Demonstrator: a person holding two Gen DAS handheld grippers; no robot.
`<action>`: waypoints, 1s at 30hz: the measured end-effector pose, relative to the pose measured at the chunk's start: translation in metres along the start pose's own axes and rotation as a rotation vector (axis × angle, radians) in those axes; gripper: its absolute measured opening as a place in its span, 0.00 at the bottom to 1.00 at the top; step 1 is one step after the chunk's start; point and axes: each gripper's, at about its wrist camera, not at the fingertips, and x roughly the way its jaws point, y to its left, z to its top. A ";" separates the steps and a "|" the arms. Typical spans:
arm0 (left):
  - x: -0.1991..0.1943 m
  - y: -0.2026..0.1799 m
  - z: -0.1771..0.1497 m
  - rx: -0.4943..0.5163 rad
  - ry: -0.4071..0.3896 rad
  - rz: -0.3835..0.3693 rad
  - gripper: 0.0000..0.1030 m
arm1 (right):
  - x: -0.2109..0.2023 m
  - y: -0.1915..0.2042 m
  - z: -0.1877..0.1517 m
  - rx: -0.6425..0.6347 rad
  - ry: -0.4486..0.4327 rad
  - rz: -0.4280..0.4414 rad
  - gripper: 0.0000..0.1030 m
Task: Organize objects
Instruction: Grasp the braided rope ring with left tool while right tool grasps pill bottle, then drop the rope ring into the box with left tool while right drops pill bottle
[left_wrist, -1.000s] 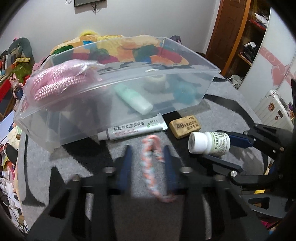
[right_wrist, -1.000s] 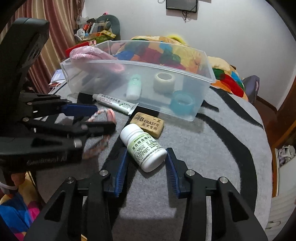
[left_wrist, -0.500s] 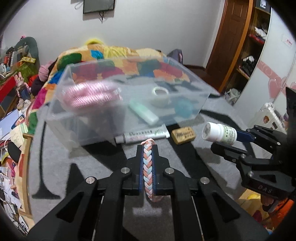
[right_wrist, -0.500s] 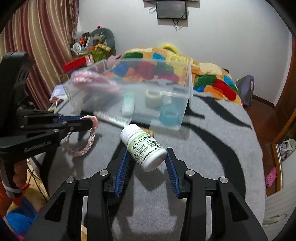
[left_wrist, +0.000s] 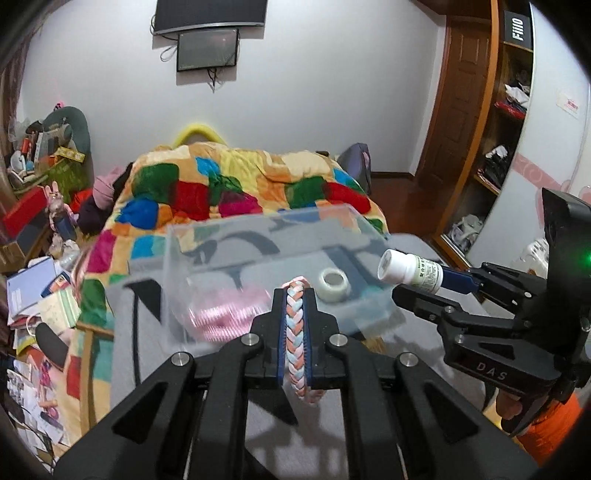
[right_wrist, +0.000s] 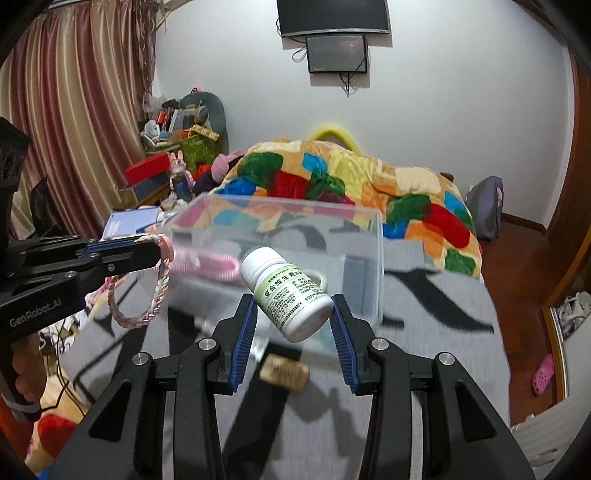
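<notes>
The left tool (left_wrist: 294, 332) is clamped on the braid (left_wrist: 295, 343); a second ago it straddled the braid lying on the counter (right_wrist: 443, 332), so the braid has been lifted, its loop dangling; the right tool (right_wrist: 293, 314) grips the bottle (right_wrist: 286, 293), likewise raised off the counter; both now hang near the bin (right_wrist: 295, 236), so dropping them in looks next; the eraser (right_wrist: 283, 374) remains on the counter beneath; inside the bin lie a pink coil (left_wrist: 225, 310) and a tape roll (left_wrist: 333, 285); beyond is the bed (left_wrist: 236, 188).
</notes>
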 end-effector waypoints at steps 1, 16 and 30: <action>0.002 0.002 0.004 -0.004 -0.001 -0.002 0.06 | 0.003 0.000 0.006 0.002 -0.003 0.002 0.36; 0.086 0.018 0.033 -0.049 0.156 -0.021 0.06 | 0.076 0.003 0.030 -0.018 0.143 0.012 0.36; 0.077 0.006 0.024 0.016 0.149 0.023 0.18 | 0.075 0.004 0.021 -0.063 0.178 0.019 0.37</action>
